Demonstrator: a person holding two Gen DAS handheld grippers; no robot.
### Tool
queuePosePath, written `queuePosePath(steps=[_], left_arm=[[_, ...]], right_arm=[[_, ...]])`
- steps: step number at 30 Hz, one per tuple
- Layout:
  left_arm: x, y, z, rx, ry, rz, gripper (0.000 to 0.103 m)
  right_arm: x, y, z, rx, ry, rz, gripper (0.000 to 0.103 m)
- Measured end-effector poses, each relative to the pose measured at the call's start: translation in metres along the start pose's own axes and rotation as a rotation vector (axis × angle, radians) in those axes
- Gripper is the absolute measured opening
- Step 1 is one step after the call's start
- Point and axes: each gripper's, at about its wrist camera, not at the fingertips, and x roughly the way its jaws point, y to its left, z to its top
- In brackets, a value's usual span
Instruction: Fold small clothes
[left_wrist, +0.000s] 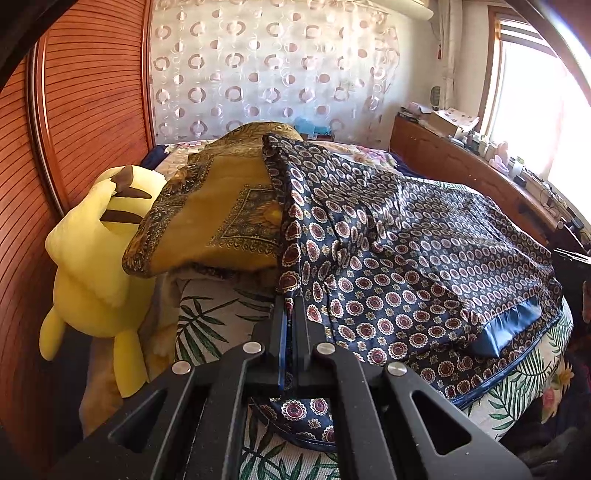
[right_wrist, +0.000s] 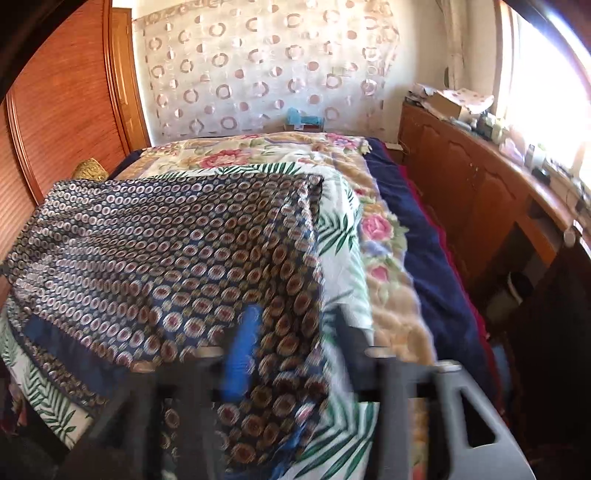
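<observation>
L-wrist: claw (left_wrist: 290, 310) pinching navy garment (left_wrist: 406, 251)

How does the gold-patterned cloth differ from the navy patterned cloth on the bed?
The gold-patterned cloth is mustard with a dark ornate border; the navy patterned cloth carries small round medallions. The gold one lies heaped and untouched beside the yellow plush toy; the navy one is spread wide, its edge pinched in the left tool. Both look silky.
</observation>
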Motion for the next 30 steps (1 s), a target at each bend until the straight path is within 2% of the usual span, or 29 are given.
queuePosePath(steps=[7, 16, 17, 18, 20, 24, 30], left_arm=[[0.003, -0.004, -0.004, 0.001, 0.004, -0.008, 0.002], [0.003, -0.003, -0.004, -0.009, 0.001, -0.012, 0.002], [0.002, -0.003, -0.004, -0.008, -0.003, -0.013, 0.002], [0.001, -0.004, -0.004, -0.007, -0.007, -0.014, 0.002], [-0.003, -0.004, -0.003, -0.007, -0.021, -0.014, 0.002], [-0.016, -0.004, 0.001, -0.023, -0.057, -0.034, 0.002], [-0.028, -0.001, 0.002, -0.036, -0.062, -0.041, 0.002]], right_arm=[[0.004, 0.015, -0.028, 0.059, 0.057, 0.129, 0.059], [0.039, 0.006, -0.018, 0.149, 0.067, 0.090, 0.057], [0.040, 0.007, -0.018, 0.152, 0.065, 0.089, 0.042], [0.041, 0.007, -0.017, 0.153, 0.065, 0.088, 0.022], [0.038, 0.010, -0.017, 0.144, 0.049, 0.089, 0.006], [0.010, 0.024, -0.017, 0.094, -0.017, 0.073, 0.004], [-0.038, 0.029, -0.019, 0.064, -0.092, 0.084, 0.004]])
